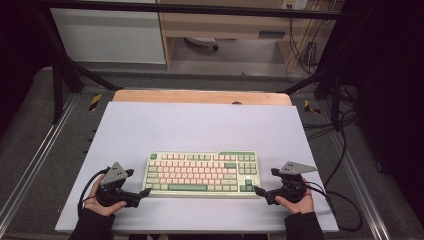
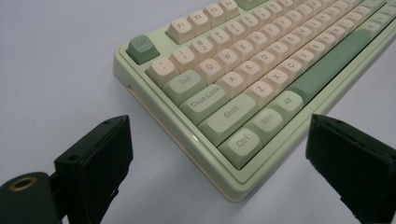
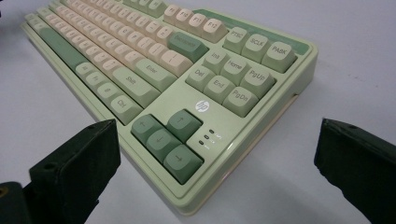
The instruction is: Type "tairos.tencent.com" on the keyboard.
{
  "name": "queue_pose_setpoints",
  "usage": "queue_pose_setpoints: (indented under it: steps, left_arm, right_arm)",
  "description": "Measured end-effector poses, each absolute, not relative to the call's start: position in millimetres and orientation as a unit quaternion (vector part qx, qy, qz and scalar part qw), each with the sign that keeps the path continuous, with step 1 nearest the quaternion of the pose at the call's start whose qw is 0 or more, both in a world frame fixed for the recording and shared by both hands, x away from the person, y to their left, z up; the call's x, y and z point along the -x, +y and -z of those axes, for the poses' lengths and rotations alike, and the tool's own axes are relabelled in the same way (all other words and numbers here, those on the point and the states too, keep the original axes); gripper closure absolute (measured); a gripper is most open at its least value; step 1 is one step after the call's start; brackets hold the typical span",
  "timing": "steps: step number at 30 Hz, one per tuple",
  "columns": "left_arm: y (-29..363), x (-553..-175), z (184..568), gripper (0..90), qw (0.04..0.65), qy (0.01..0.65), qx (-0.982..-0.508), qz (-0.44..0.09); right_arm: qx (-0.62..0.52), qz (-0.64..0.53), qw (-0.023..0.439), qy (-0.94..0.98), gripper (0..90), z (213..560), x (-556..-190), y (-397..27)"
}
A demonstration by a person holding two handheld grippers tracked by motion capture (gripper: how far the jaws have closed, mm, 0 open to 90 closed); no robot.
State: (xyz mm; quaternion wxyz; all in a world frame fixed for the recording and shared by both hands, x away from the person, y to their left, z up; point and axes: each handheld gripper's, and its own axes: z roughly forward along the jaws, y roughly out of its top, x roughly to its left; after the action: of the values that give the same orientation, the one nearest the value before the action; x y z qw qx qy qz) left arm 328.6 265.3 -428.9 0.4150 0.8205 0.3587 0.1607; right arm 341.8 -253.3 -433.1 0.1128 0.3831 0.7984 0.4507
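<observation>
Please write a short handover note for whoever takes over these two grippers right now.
Left gripper: open, holding nothing, aimed at the keyboard's near-left corner.
Right gripper: open, holding nothing, aimed at the near-right corner by the arrow keys.
Keyboard lies flat in the middle of the white board.
Done: both grippers lined up at the corners.
Left: probably closing in and gripping both ends; nothing is gripped yet.
</observation>
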Motion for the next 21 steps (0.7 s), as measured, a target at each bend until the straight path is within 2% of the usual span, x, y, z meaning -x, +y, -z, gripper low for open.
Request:
queue_pose_setpoints:
  steps: [21]
  left_arm:
    - [259.8, -328.0, 423.6, 8.3, 0.416, 0.36, -0.819, -0.162]
  right_arm:
    - [-0.385, -0.446, 0.113, 0.8, 0.9, 432.7, -341.4, -253.7]
